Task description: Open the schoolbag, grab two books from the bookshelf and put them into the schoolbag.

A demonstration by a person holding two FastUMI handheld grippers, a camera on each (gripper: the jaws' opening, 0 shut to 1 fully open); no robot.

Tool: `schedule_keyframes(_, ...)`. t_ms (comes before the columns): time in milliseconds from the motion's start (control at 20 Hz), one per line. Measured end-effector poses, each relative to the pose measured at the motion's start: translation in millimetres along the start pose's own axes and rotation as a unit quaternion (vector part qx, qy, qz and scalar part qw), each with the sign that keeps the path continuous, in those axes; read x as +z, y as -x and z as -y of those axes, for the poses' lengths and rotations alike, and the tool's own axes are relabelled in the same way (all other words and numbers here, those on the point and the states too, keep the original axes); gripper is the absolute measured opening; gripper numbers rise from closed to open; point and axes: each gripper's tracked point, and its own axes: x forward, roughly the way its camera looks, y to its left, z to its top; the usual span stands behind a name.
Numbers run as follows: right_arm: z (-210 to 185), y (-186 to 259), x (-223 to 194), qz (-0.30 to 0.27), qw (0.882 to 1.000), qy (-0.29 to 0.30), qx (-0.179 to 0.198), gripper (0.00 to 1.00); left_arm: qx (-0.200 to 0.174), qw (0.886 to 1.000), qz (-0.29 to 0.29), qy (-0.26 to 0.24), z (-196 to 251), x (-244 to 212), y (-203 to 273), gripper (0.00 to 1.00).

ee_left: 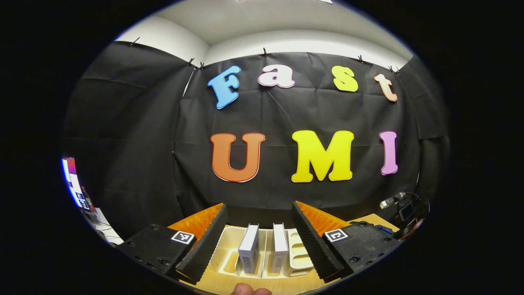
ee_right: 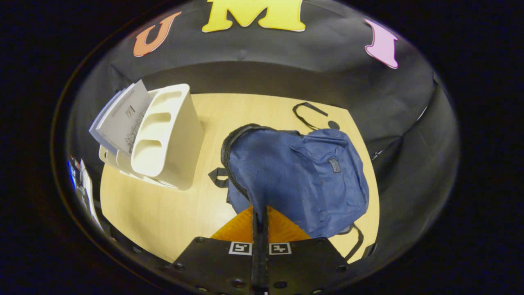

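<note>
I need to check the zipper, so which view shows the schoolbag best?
The right gripper view: the schoolbag lies whole on the table. The left gripper view faces the bookshelf instead.

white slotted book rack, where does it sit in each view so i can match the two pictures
Left gripper view: the white slotted plastic book rack sits bottom centre on the wooden table, between the open left gripper fingers, two white books upright in it.
Right gripper view: the rack stands upper left.
Shared landmark: the light wooden table.
</note>
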Motion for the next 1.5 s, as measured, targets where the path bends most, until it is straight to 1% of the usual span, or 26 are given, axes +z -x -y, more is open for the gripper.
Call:
schedule_keyframes(300, 51, 33, 23, 0.012, 1.0, -0.008, 0.008, 0.0, -0.014, 1.0, -0.027, -0.003, 16, -13, -11, 0.99)
schedule_keyframes(550, 86, 48, 35, 0.011, 1.0, -0.005, 0.014, 0.0, -0.024, 0.999, -0.048, -0.004, 34, -24, -23, 0.99)
schedule_keyframes(650, 95, 51, 39, 0.009, 1.0, -0.011, 0.019, 0.0, -0.028, 0.998, -0.059, 0.0, 41, -29, -28, 0.99)
schedule_keyframes(800, 120, 54, 44, 0.006, 1.0, -0.011, 0.018, 0.0, -0.032, 0.996, -0.078, -0.004, 46, -37, -38, 0.99)
schedule_keyframes(950, 139, 54, 46, 0.001, 1.0, -0.011, 0.016, 0.0, -0.036, 0.994, -0.099, -0.008, 46, -43, -51, 0.99)
schedule_keyframes(1100, 151, 54, 45, -0.004, 1.0, -0.018, 0.023, 0.0, -0.042, 0.992, -0.121, -0.014, 45, -48, -60, 0.99)
schedule_keyframes(1300, 161, 54, 46, -0.008, 0.999, -0.03, 0.035, 0.0, -0.049, 0.985, -0.164, -0.023, 33, -60, -75, 0.99)
schedule_keyframes(1400, 166, 53, 46, -0.007, 0.999, -0.031, 0.039, 0.0, -0.051, 0.979, -0.195, -0.015, 27, -69, -80, 0.99)
schedule_keyframes(1500, 166, 54, 44, -0.007, 0.998, -0.031, 0.044, 0.0, -0.054, 0.973, -0.226, -0.019, 25, -81, -88, 1.0)
